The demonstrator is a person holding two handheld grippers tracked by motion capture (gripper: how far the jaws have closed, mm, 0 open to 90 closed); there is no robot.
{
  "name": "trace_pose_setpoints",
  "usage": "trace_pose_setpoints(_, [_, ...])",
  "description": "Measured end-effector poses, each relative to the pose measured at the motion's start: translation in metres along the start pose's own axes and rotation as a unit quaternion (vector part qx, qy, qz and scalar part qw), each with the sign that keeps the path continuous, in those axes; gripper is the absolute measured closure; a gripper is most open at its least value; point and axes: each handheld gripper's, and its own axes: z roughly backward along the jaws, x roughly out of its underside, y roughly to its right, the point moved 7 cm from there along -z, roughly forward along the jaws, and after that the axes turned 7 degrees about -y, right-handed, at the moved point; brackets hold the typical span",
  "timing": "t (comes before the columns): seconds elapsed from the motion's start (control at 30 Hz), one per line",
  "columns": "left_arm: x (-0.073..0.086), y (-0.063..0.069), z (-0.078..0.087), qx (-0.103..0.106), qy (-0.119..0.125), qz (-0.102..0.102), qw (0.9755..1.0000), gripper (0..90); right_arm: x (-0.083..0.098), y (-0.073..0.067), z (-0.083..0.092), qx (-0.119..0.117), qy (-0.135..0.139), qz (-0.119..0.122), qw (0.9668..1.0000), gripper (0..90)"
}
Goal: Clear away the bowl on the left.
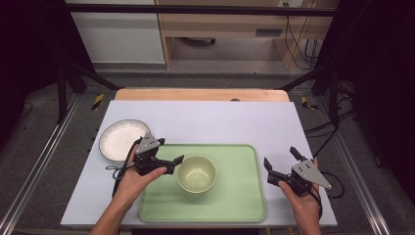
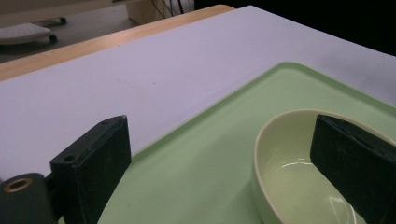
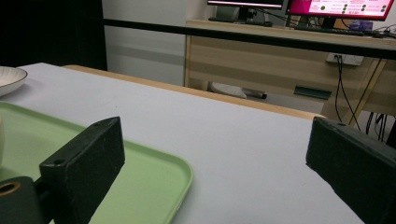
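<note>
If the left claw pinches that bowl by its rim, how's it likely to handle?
The bowl looks rigid and glossy, likely ceramic or melamine, so a rim pinch may slip. It appears empty, so probably light. Its round, deep shape on the smooth green tray suggests it could slide or tilt if pushed. The left claw is open, with one jaw over the bowl's inside in the left gripper view.

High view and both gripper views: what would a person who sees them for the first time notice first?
First, the green tray at the near middle of the table, with a pale bowl on its left half. The open left gripper reaches at the bowl's rim, one jaw over the inside, the other outside. The right gripper hangs open beside the tray's right edge, and a white plate lies off the tray, far left.
</note>
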Motion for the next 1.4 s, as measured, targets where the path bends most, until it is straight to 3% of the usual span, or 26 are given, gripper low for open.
trace_pose_setpoints(0.17, [-0.002,-0.009,0.013,-0.003,0.024,-0.019,0.9995,5.2,0.000,0.000,0.001,0.000,0.001,-0.001,1.0000,4.7])
trace_pose_setpoints(0.43, [0.004,-0.029,0.036,-0.026,0.056,-0.002,0.9981,5.2,0.000,0.002,0.001,0.001,0.001,-0.003,1.0000,4.7])
trace_pose_setpoints(0.63, [0.017,-0.047,0.054,-0.053,0.076,-0.008,0.9957,5.1,-0.001,0.001,0.001,0.000,0.001,-0.003,1.0000,4.6])
trace_pose_setpoints(0.93, [0.038,-0.075,0.071,-0.093,0.082,0.011,0.9922,4.8,-0.001,0.001,0.002,0.000,0.001,-0.004,1.0000,4.5])
trace_pose_setpoints(1.4, [0.055,-0.099,0.088,-0.122,0.100,0.026,0.9871,2.2,-0.001,0.001,0.001,0.001,0.001,-0.008,1.0000,4.0])
